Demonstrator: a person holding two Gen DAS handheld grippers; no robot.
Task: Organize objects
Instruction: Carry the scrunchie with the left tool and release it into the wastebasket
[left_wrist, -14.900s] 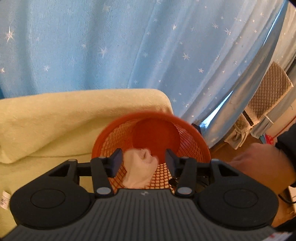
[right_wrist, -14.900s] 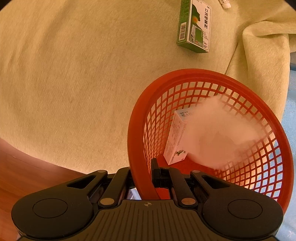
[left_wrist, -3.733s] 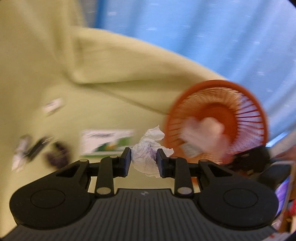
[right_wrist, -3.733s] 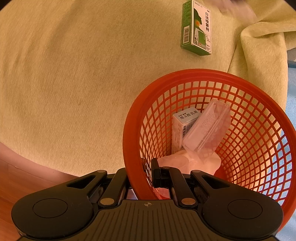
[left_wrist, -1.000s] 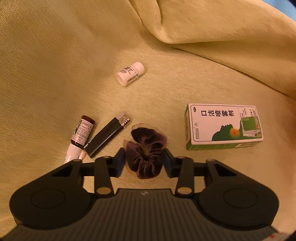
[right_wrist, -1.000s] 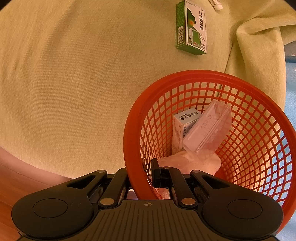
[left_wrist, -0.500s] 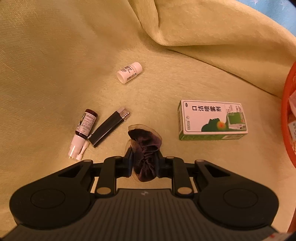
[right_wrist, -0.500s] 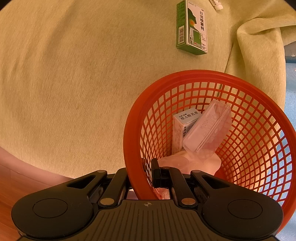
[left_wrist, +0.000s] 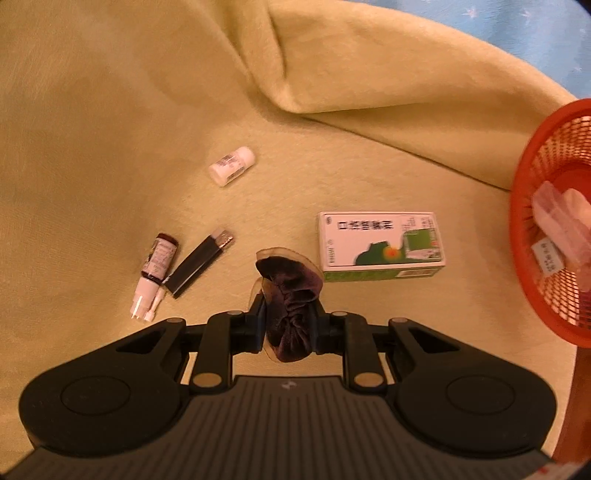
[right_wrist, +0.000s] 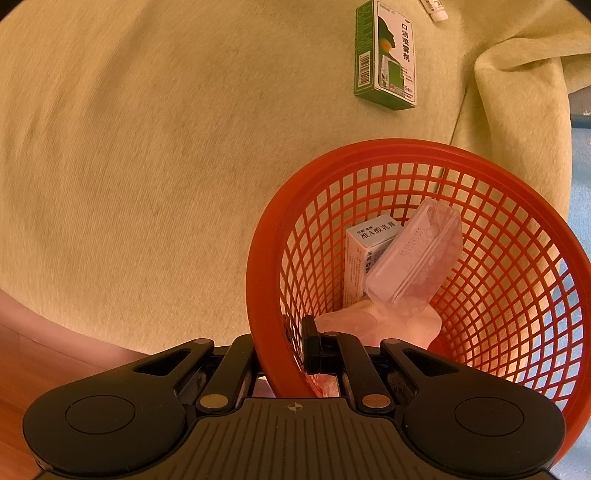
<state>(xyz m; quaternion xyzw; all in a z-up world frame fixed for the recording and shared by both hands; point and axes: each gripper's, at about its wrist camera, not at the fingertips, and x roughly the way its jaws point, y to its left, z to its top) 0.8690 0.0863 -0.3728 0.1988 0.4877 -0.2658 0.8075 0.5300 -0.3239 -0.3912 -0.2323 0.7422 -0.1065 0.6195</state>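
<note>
Scrunchie (left_wrist: 290, 306), dark purple, is clamped between the left gripper (left_wrist: 288, 326) fingers above the yellow blanket (left_wrist: 110, 110). Rightward, the red basket (right_wrist: 480, 184) rim is pinched by the right gripper (right_wrist: 284, 350).

green box (right_wrist: 386, 55) printed 口洁喷雾剂, white box (right_wrist: 364, 254) printed 维A酸乳膏

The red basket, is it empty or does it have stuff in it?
Not empty. The red basket holds a small white box, a clear plastic packet leaning on it, and something pale pink at the bottom.
</note>
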